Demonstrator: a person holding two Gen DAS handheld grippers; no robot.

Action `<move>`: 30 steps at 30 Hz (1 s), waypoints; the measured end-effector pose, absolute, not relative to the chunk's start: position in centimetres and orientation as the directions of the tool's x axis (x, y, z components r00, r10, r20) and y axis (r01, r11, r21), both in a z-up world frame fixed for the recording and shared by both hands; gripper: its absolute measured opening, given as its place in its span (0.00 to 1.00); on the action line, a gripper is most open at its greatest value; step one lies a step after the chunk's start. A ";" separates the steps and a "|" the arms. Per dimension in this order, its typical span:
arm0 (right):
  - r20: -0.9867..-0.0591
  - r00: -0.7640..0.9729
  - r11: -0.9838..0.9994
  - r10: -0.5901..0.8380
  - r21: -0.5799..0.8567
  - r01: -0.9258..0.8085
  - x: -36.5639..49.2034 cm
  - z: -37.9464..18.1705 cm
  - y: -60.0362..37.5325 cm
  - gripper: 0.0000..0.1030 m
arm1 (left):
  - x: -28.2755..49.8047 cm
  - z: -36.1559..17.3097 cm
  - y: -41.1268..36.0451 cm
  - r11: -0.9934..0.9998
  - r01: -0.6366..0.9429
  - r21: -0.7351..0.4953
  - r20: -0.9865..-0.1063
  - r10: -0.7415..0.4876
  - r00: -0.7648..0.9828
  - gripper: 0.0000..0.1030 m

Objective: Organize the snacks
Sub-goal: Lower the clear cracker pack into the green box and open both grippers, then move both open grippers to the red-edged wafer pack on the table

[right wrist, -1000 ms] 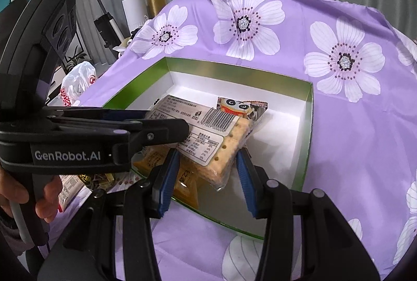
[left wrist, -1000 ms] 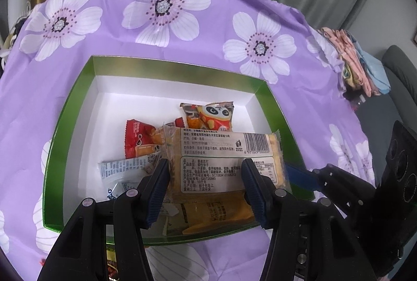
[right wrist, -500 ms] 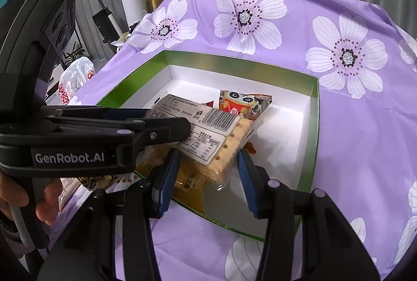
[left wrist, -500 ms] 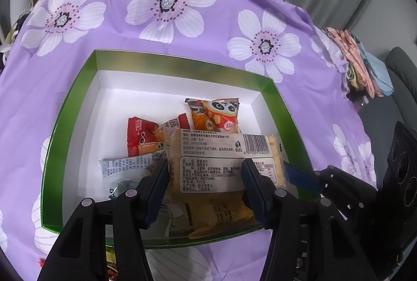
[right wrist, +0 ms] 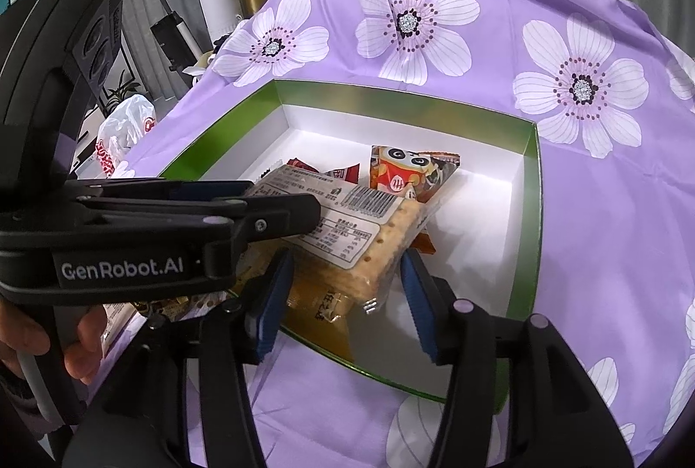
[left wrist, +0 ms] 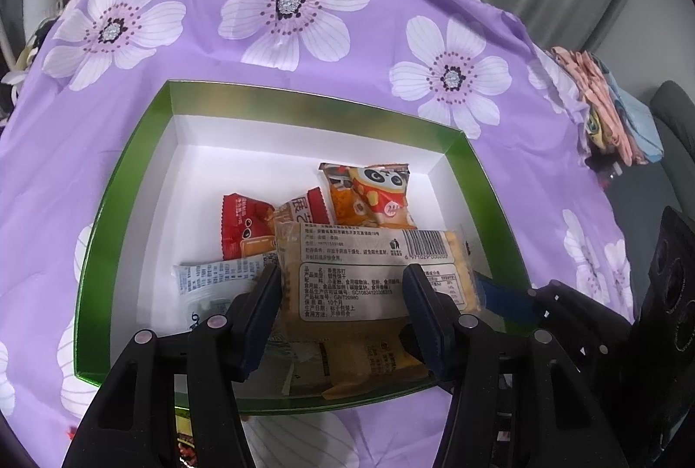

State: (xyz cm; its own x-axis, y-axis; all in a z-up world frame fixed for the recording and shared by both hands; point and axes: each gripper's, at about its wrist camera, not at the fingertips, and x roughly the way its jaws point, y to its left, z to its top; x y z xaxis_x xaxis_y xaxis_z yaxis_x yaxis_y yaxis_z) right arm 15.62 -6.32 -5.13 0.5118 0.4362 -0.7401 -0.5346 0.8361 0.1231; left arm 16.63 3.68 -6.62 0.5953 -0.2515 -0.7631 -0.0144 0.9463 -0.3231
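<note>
A green box [left wrist: 130, 185] with a white inside sits on the purple flowered cloth [left wrist: 282, 3]. Over its near end a clear cracker pack [left wrist: 369, 272] with a barcode label is held up by my left gripper [left wrist: 343, 307], which is shut on it. From the right wrist the left gripper [right wrist: 282, 198] crosses the view sideways, clamped on the pack [right wrist: 347, 237]. My right gripper [right wrist: 345, 294] straddles the pack's near end; its jaws are opening and the pads stand just off the wrapper. In the box lie a panda pack [left wrist: 378, 194], a red pack [left wrist: 243, 224], a white sachet [left wrist: 217, 272] and a yellow pack [left wrist: 373, 359].
More snack wrappers [right wrist: 191, 300] lie on the cloth outside the box's near-left corner. A person's hand [right wrist: 26, 342] grips the left tool's handle. A plastic bag [right wrist: 126, 129] and an upright vacuum [right wrist: 169, 29] stand beyond the table's left; folded clothes [left wrist: 608, 111] lie far right.
The right gripper's blue pads have spread apart from the cracker pack's end. The left gripper keeps its hold, and both hands stay about where they were.
</note>
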 end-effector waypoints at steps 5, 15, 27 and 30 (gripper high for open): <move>-0.737 0.512 0.835 0.441 0.129 -0.534 15.6 -5.2 -6.4 0.56 | 16.5 -6.6 3.6 0.950 -0.023 -0.310 -0.768 -0.236 0.596 0.61; -0.728 0.528 0.843 0.437 0.126 -0.523 15.0 -4.7 -6.6 0.73 | 15.8 -6.3 3.5 0.962 -0.058 -0.267 -0.775 -0.178 0.606 0.80; -0.695 0.577 0.861 0.429 0.121 -0.494 11.8 -2.5 -8.7 0.83 | 11.8 -2.8 2.3 0.972 -0.031 -0.232 -0.693 -0.143 0.706 0.91; -0.687 0.587 0.864 0.428 0.122 -0.488 10.5 -2.0 -9.5 0.83 | 9.9 -2.1 1.9 0.973 -0.025 -0.229 -0.667 -0.138 0.732 0.93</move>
State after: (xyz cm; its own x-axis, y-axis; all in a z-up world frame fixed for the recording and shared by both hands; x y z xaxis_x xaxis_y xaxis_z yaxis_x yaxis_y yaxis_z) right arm 10.54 -9.51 -2.01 0.5867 0.4281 -0.6874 -0.4881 0.8643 0.1217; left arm 9.93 1.91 -2.09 0.7321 -0.1383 -0.6671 -0.0247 0.9731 -0.2289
